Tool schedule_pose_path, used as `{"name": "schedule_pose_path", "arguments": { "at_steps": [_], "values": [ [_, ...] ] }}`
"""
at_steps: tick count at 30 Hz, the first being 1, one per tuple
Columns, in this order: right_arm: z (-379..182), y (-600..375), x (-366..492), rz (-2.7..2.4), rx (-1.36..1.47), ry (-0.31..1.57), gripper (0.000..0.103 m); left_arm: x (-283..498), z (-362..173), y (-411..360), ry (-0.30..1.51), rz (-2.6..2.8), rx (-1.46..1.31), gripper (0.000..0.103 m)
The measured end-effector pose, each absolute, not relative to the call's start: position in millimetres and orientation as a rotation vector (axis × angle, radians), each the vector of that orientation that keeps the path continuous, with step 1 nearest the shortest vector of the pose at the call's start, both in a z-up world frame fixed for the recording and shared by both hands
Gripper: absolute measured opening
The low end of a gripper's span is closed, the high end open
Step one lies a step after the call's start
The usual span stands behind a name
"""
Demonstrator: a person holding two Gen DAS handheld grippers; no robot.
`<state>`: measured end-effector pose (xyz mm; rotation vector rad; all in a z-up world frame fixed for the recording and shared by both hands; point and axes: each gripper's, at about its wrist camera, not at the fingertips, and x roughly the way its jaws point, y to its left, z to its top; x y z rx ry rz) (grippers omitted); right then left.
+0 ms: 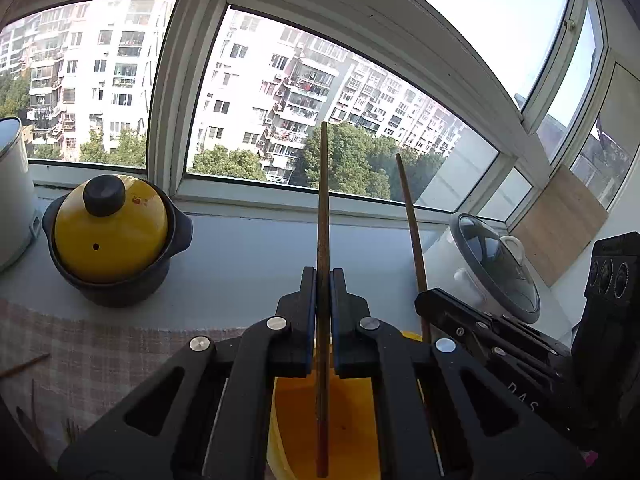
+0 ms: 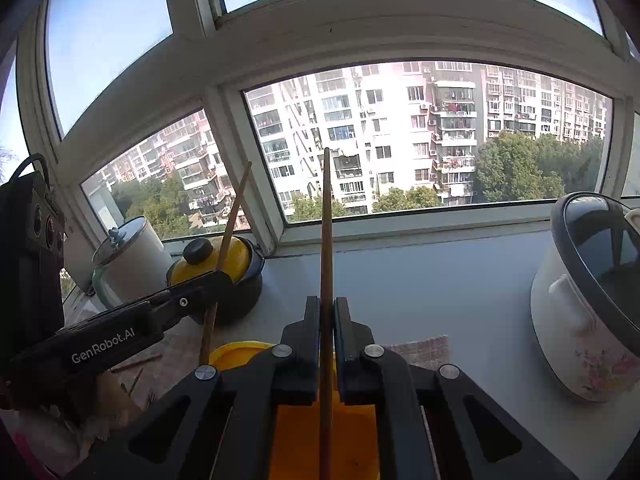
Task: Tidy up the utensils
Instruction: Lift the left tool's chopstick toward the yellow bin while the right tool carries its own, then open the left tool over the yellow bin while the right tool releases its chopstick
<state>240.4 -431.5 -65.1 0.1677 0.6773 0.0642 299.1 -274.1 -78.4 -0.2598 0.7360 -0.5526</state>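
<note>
My left gripper point(image 1: 323, 276) is shut on a brown wooden chopstick point(image 1: 323, 200) that stands nearly upright, its lower end reaching down into a yellow cup point(image 1: 348, 420) below the jaws. My right gripper point(image 2: 327, 306) is shut on a second chopstick point(image 2: 326, 220), also upright, over the same yellow cup point(image 2: 296, 432). Each gripper shows in the other's view: the right one point(image 1: 424, 300) with its chopstick point(image 1: 408, 208) at the right, the left one point(image 2: 224, 278) with its chopstick point(image 2: 234, 216) at the left. Loose chopsticks point(image 2: 136, 362) lie on the checked cloth point(image 1: 92, 360).
On the grey sill stand a black pot with a yellow lid point(image 1: 112, 236), a white canister point(image 1: 12, 192) at far left, and a white floral cooker with a glass lid point(image 2: 592, 304) at right. The window frame point(image 1: 168, 120) rises close behind. A wooden board point(image 1: 560, 220) leans in the right corner.
</note>
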Motion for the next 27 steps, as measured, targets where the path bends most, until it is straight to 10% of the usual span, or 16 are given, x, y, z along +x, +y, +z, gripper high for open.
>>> {"name": "schedule_pose_path", "arguments": {
  "at_steps": [17, 27],
  "values": [
    [-74.8, -435.2, 221.0, 0.089, 0.182, 0.704, 0.005, 274.6, -73.7, -272.2, 0.746, -0.565, -0.188, 0.004],
    [-70.2, -436.9, 196.6, 0.102, 0.176, 0.707, 0.026, 251.7, -65.8, -261.8, 0.736, -0.548, -0.171, 0.018]
  ]
}}
